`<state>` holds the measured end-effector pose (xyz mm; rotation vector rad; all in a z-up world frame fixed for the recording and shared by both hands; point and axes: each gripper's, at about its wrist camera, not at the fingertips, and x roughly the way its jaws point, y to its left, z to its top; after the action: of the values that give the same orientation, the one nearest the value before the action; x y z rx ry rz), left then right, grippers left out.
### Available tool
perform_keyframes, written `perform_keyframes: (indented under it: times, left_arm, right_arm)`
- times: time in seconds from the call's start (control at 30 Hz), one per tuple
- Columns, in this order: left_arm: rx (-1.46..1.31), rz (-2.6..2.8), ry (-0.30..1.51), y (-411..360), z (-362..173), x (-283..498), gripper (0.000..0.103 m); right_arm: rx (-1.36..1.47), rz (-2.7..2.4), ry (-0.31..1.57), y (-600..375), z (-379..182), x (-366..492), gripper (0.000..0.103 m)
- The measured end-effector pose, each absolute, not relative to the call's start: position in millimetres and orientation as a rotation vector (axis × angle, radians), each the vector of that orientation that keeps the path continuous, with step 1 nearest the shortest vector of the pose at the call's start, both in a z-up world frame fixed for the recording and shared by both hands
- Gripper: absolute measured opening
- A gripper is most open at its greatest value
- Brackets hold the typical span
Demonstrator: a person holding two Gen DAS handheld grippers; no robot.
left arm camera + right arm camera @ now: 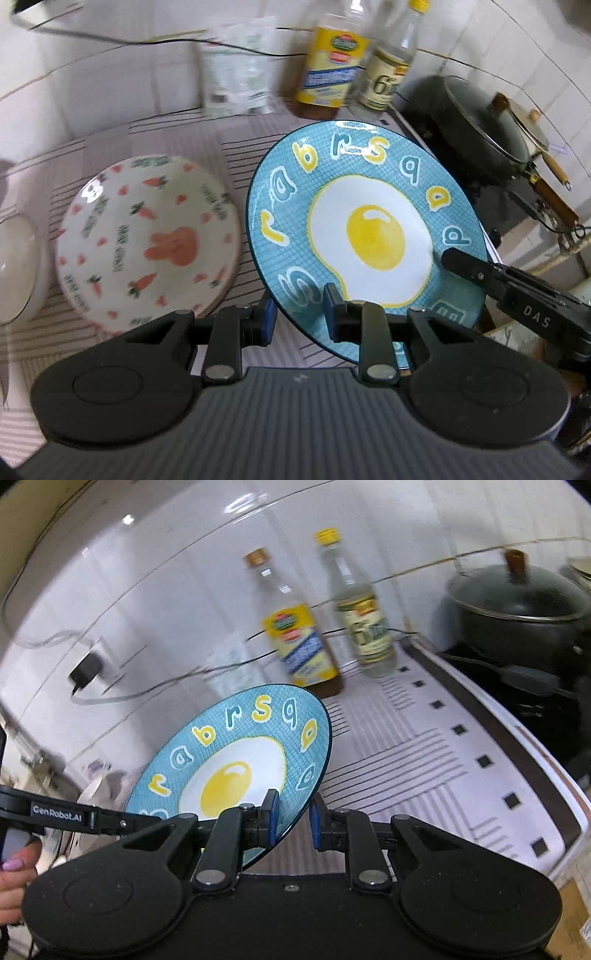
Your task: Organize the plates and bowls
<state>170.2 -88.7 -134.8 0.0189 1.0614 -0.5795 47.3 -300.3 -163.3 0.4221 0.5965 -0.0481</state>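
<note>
A blue plate with a fried-egg picture point(369, 229) is held tilted above the striped counter. My left gripper point(300, 314) is shut on its near rim. My right gripper point(292, 819) straddles the plate's point(236, 768) opposite rim, with a small gap showing beside the right pad, and it shows in the left wrist view as a black finger point(465, 266) lying on the plate face. A white bowl with carrots and a rabbit point(147, 240) sits on the counter left of the plate. Another white bowl point(18, 269) is at the far left edge.
Two bottles point(332, 62) point(391, 66) and a white packet point(236, 74) stand by the tiled wall. A dark lidded pan point(487, 125) sits on the stove at the right. A plug and cable point(85, 672) hang on the wall.
</note>
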Motion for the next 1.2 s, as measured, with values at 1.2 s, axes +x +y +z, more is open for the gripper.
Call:
perform_keyframes:
  times: [1.2]
  left_arm:
    - [-0.290, -0.268, 1.167, 38.3, -180.4, 207.4, 0.024]
  right_arm:
    - [0.290, 0.302, 0.753, -216.2, -193.3, 176.4, 0.022]
